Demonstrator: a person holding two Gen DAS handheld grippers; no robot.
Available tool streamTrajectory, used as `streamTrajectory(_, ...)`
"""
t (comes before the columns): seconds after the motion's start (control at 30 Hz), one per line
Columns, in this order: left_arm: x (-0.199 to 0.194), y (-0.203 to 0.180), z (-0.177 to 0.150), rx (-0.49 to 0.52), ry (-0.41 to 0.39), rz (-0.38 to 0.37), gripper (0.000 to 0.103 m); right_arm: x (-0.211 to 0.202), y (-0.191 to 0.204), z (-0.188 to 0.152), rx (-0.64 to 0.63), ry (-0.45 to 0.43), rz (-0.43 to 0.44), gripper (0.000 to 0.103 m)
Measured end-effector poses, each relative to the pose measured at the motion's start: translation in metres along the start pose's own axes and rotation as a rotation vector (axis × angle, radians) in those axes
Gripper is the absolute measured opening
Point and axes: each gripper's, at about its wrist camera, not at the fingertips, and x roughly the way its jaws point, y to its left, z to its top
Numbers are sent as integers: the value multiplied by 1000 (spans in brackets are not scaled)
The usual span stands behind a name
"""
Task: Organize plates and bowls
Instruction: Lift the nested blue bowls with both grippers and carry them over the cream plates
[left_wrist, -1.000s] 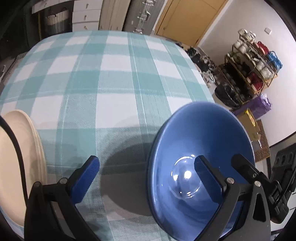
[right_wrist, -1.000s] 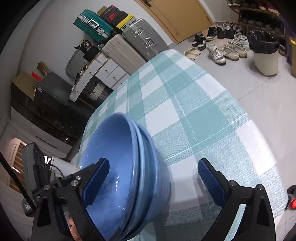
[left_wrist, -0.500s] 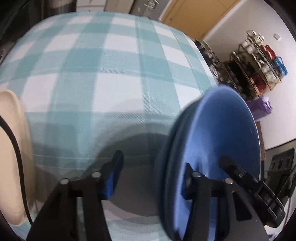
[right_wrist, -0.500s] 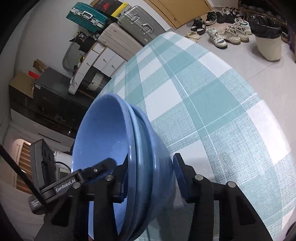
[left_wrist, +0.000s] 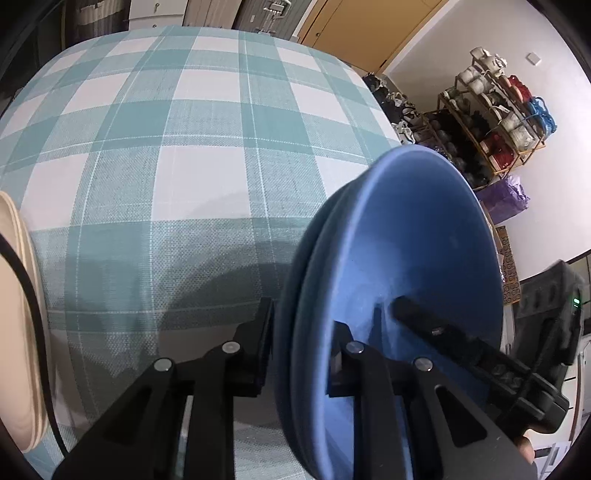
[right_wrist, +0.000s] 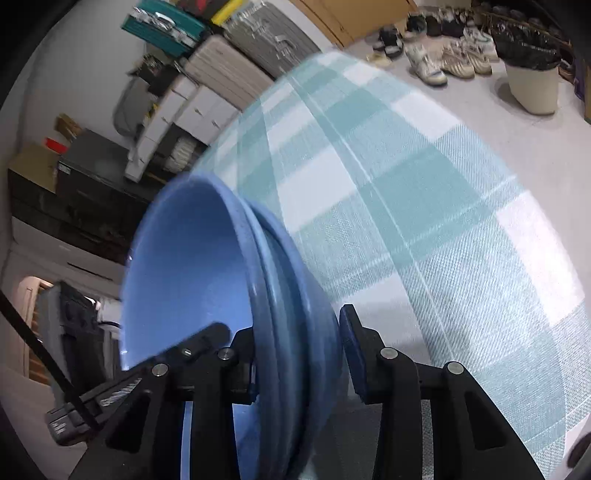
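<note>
Now both grippers grip the nested blue bowls (left_wrist: 413, 258) from opposite sides of the rim, over the checked tablecloth (left_wrist: 192, 155). From the left wrist, the left gripper (left_wrist: 301, 354) has its jaws closing on the near rim: one finger lies outside the wall, the other inside the top bowl, and both pads touch the wall. Two rims show there, one tucked in the other. Across the bowl's hollow the right gripper's finger reaches in from the far rim.

From the right wrist, the right gripper (right_wrist: 299, 365) straddles the stack's rim too, its jaws closing with the bowl walls between them; the inner pad is against the top bowl, the blue outer pad (right_wrist: 349, 354) against the lower bowl's outside. That view is blurred.

Beside the left gripper, at the left edge of its view, cream plates (left_wrist: 14, 332) sit stacked on the cloth, well apart from the bowls. A black cable (left_wrist: 33, 314) crosses over them.
</note>
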Motion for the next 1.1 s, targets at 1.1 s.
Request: streamTrajectory(1.1,-47,35,-11,-62,-72,23,19,-1,76,-10,-172,41,-107,23)
